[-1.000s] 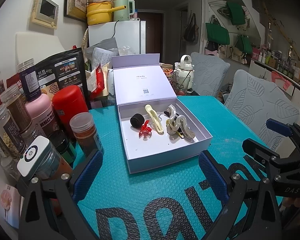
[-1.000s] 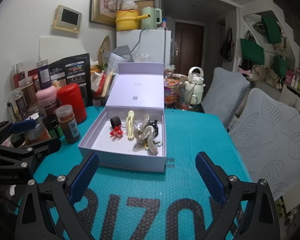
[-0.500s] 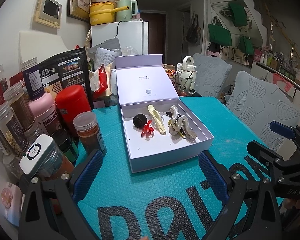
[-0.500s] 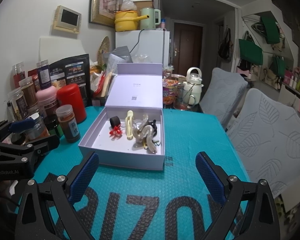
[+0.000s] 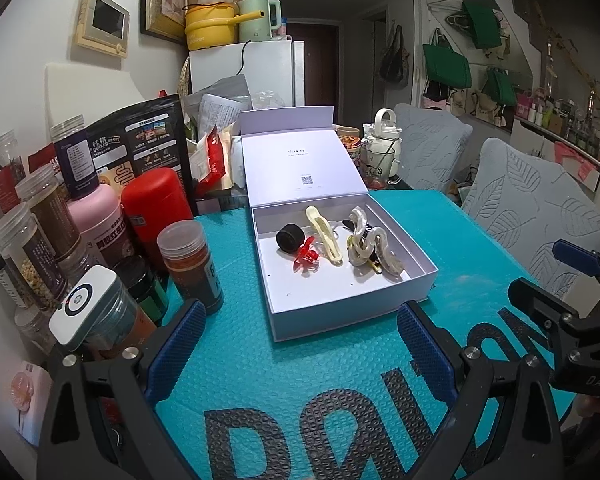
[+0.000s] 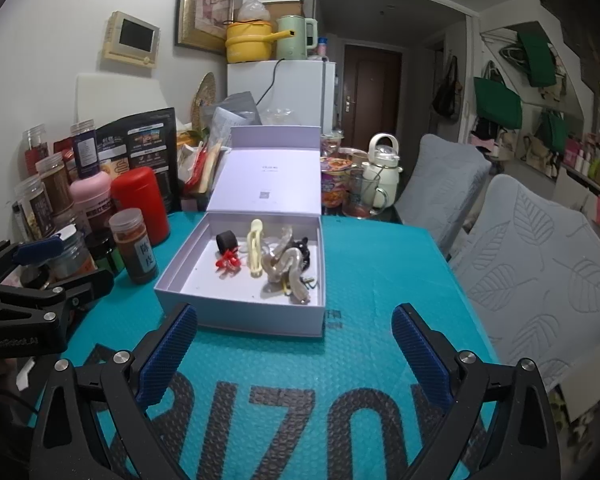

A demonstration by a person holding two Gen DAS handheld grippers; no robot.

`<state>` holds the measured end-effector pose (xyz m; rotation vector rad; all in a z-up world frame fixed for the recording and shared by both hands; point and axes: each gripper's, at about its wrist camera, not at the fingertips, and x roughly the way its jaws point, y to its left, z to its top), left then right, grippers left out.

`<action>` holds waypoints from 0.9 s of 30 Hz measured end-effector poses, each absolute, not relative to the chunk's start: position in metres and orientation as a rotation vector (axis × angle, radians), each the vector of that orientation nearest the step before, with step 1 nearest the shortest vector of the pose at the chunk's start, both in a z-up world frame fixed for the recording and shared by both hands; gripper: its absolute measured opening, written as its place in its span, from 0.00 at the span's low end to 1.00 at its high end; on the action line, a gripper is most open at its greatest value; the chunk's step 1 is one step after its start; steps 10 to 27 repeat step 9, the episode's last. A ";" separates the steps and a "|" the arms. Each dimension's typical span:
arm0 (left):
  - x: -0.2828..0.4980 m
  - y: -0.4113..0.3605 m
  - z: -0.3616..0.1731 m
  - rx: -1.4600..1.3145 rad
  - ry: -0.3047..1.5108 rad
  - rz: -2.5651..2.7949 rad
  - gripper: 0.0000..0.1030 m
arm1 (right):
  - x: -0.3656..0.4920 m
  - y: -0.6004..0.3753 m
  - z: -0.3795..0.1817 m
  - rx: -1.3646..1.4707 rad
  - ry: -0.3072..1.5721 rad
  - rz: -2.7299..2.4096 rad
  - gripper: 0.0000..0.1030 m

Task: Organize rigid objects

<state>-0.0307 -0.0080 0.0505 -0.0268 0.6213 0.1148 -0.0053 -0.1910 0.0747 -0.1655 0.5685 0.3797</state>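
Observation:
A pale lilac box [image 5: 422, 276] [image 6: 236, 316] lies on the teal mat with its lid [image 5: 300, 164] standing up at the back. Inside lie a black roll [image 5: 289, 237] [image 6: 225, 239], a red clip [image 5: 305, 257] [image 6: 227, 261], a cream hair clip [image 5: 324, 233] [image 6: 255, 245] and pearly chain-shaped clips [image 5: 374, 246] [image 6: 282, 266]. My left gripper [image 5: 300, 340] hangs open in front of the box, empty. My right gripper [image 6: 296, 344] is also open and empty, just short of the box's near wall.
Jars, a pink bottle [image 5: 94, 220], a red canister [image 5: 156, 204] and a spice jar [image 5: 192, 264] crowd the mat's left side. A white kettle [image 5: 386, 144] and cups stand behind the box. Grey chairs [image 5: 540, 208] line the right edge. Bare teal mat [image 6: 380, 264] lies right of the box.
Both grippers have drawn back slightly and risen a little, so the box sits a bit farther away. Nothing in the box has shifted.

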 end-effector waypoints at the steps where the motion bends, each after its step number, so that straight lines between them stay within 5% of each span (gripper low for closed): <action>1: -0.031 -0.008 0.050 -0.027 0.622 0.115 0.95 | -0.005 -0.191 0.075 -0.166 0.569 0.380 0.96; 27: -0.028 -0.007 0.047 -0.034 0.634 0.100 0.96 | -0.005 -0.192 0.074 -0.165 0.571 0.378 0.96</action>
